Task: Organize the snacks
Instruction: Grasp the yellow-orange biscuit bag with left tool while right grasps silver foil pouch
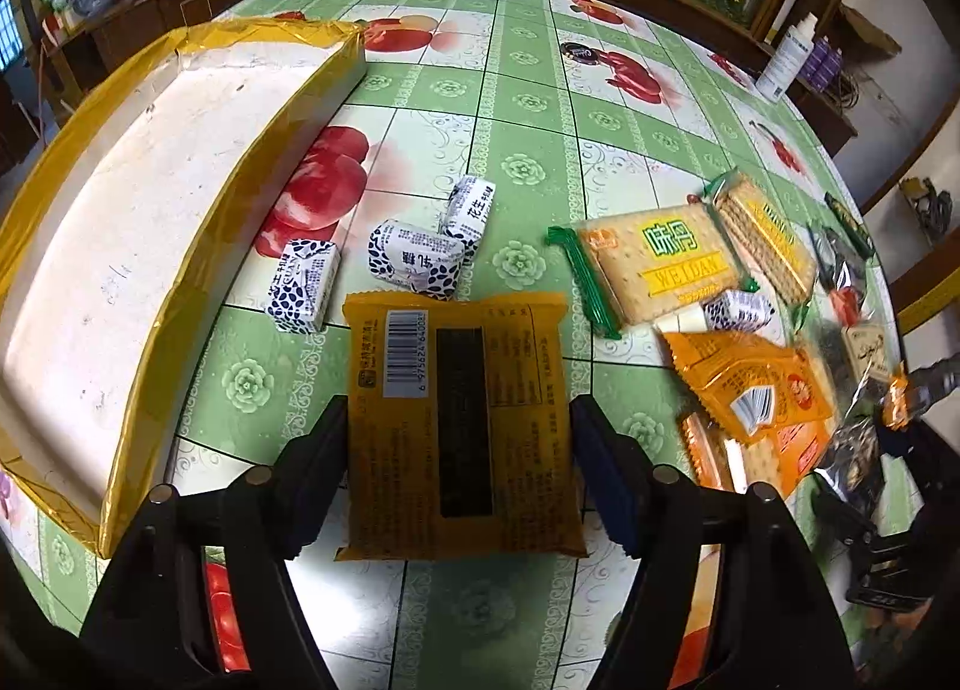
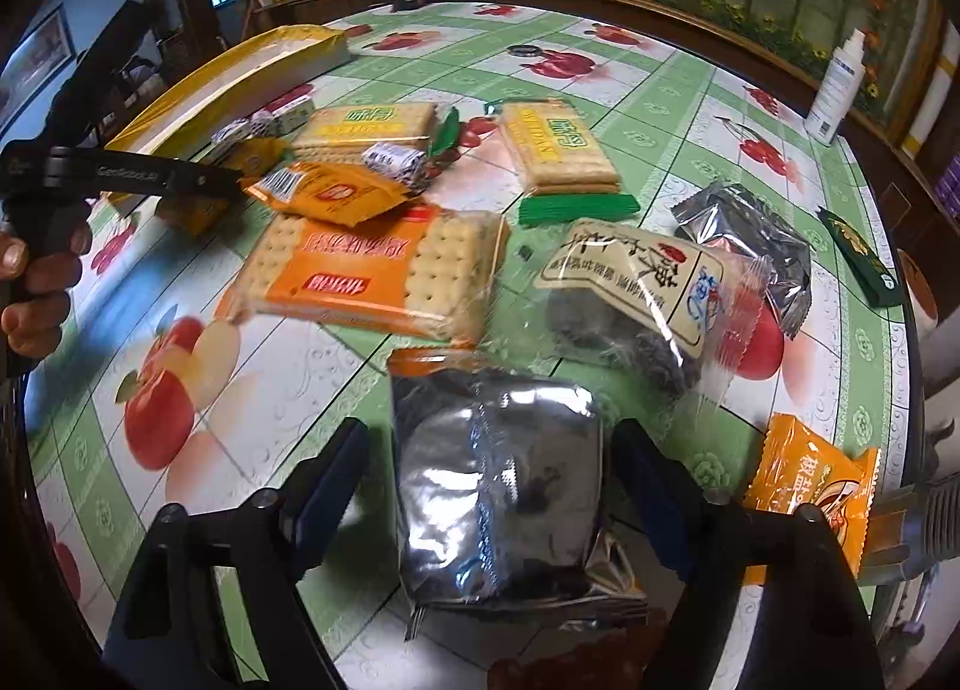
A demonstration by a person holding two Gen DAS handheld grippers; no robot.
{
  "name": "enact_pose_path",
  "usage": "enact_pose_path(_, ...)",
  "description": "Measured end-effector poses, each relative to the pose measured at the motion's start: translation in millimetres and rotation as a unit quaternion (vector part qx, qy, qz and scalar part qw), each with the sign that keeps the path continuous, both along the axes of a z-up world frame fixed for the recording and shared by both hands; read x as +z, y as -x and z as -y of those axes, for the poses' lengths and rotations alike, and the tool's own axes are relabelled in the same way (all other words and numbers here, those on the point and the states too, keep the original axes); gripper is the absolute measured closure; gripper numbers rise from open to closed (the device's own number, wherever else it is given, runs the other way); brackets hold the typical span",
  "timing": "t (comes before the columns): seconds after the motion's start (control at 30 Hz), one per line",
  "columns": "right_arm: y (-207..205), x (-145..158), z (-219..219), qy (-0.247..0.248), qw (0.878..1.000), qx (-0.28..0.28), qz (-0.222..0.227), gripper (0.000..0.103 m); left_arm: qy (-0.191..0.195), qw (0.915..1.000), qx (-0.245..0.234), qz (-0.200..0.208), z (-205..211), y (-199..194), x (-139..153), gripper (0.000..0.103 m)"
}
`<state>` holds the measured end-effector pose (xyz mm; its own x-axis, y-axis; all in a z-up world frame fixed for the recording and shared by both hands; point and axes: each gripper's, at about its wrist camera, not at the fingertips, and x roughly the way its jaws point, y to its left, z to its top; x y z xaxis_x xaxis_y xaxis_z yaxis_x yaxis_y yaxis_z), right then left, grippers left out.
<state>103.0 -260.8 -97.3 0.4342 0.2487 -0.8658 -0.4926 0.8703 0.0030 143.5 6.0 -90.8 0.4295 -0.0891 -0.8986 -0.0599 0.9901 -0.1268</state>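
My left gripper (image 1: 459, 432) stands around a yellow snack packet (image 1: 459, 426) lying barcode side up; its pads touch the packet's sides, so it is shut on it. A white tray with yellow taped rim (image 1: 138, 198) lies to the left. Small blue-and-white candies (image 1: 414, 258) lie ahead. My right gripper (image 2: 489, 462) is open around a silver foil packet (image 2: 498, 492), with gaps on both sides. Cracker packs (image 2: 372, 276), (image 2: 558, 144) and an orange packet (image 2: 327, 198) lie beyond, near the left gripper's body (image 2: 120, 174).
A clear-wrapped dark snack (image 2: 630, 294), a second foil packet (image 2: 750, 246), a dark green sachet (image 2: 864, 258) and an orange packet (image 2: 810, 480) lie to the right. A white bottle (image 2: 837, 90) stands near the table's far right edge. Green cracker packs (image 1: 666, 264) lie right of the left gripper.
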Motion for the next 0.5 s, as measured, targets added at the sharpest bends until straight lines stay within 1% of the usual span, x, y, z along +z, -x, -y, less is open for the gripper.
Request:
enact_pose_path(0.07,0,0,-2,0.005,1.0,-0.006,0.0,0.028,-0.006,1.0,-0.001,-0.003,2,-4,-1,0.031)
enact_pose_path(0.17,4,1,-3,0.003,1.0,-0.019,0.001,0.035,-0.033,0.9993,-0.015,-0.001,10,-3,-3,0.031)
enact_pose_path(0.23,8,2,-4,0.0,1.0,-0.029,0.001,0.041,-0.051,0.9984,-0.023,0.007,14,1,-4,0.033)
enact_pose_path(0.37,17,3,-6,-0.012,0.999,-0.052,0.003,0.042,-0.052,0.998,-0.031,0.018,11,12,-3,0.034)
enact_pose_path(0.5,28,8,-6,-0.05,0.996,-0.077,0.001,0.043,-0.061,0.9973,-0.031,0.026,6,25,1,0.034)
